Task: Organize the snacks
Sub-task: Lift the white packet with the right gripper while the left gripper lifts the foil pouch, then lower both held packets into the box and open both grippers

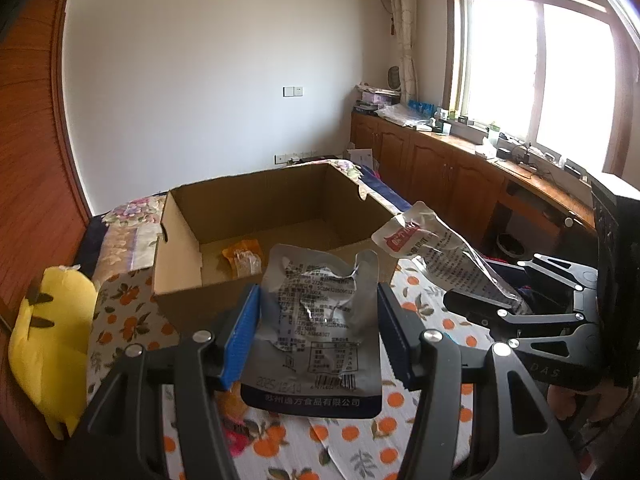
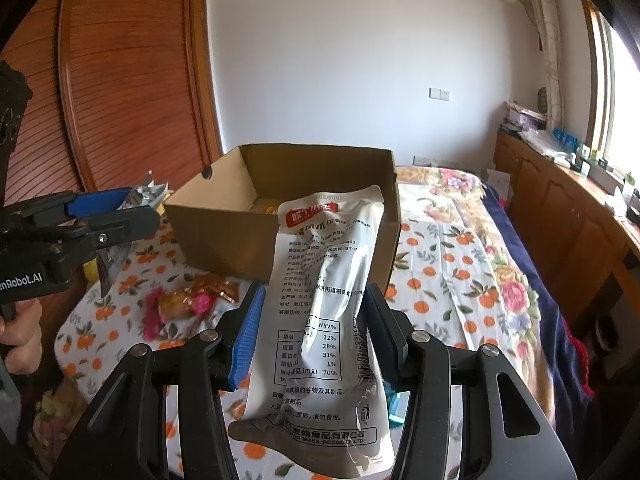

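Observation:
My left gripper (image 1: 318, 300) is shut on a silver snack pouch (image 1: 316, 328), held upright with its printed back toward the camera. Just beyond it stands an open cardboard box (image 1: 256, 200) with an orange-wrapped snack (image 1: 244, 260) on its floor. My right gripper (image 2: 314, 304) is shut on a long white snack pouch (image 2: 320, 320) with a red label, in front of the same box (image 2: 280, 208). That white pouch (image 1: 432, 248) and the right gripper (image 1: 480, 304) also show at the right of the left wrist view. The left gripper (image 2: 132, 208) appears at the left of the right wrist view.
The box sits on a bed (image 2: 448, 272) covered with an orange-print cloth. Loose wrapped snacks (image 2: 192, 300) lie on the cloth near the box. A yellow plush toy (image 1: 48, 336) lies at the left. Wooden cabinets (image 1: 440, 168) run along the window wall; a wooden wardrobe (image 2: 120, 80) stands left.

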`<state>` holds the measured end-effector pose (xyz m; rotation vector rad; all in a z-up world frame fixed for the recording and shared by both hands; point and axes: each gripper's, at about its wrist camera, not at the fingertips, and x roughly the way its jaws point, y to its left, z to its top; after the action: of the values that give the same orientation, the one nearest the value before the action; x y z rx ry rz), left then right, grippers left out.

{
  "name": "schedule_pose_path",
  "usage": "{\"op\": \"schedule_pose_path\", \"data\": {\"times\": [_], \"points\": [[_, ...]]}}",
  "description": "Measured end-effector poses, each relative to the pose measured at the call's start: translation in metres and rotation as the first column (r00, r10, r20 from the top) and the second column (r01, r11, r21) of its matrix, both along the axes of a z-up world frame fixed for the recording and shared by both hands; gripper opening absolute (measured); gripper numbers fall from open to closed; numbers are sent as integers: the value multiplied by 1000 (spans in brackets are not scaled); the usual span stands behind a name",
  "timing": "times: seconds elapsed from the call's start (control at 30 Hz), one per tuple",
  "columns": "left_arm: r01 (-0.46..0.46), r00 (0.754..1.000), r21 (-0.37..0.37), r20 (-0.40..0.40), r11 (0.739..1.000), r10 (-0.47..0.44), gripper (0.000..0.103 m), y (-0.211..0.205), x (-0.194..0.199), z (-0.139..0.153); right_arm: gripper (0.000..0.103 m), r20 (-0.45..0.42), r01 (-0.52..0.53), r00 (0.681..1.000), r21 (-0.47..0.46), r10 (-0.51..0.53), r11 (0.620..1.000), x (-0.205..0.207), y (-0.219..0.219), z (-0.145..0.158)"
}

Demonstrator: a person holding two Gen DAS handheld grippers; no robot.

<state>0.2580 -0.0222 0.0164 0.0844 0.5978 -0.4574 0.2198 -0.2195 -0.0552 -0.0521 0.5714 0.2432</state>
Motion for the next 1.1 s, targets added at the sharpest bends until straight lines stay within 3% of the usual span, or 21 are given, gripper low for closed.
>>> {"op": "schedule_pose_path", "data": {"times": [0.7,1.1], "points": [[-39,999,-15,-27,999,39,57,5,123,-16,51,4,-38,999,-9,38,999,119,6,19],[-61,995,-5,-80,998,61,57,-3,181,-45,51,-36,-57,998,-3,56,998,180,14,0]]}}
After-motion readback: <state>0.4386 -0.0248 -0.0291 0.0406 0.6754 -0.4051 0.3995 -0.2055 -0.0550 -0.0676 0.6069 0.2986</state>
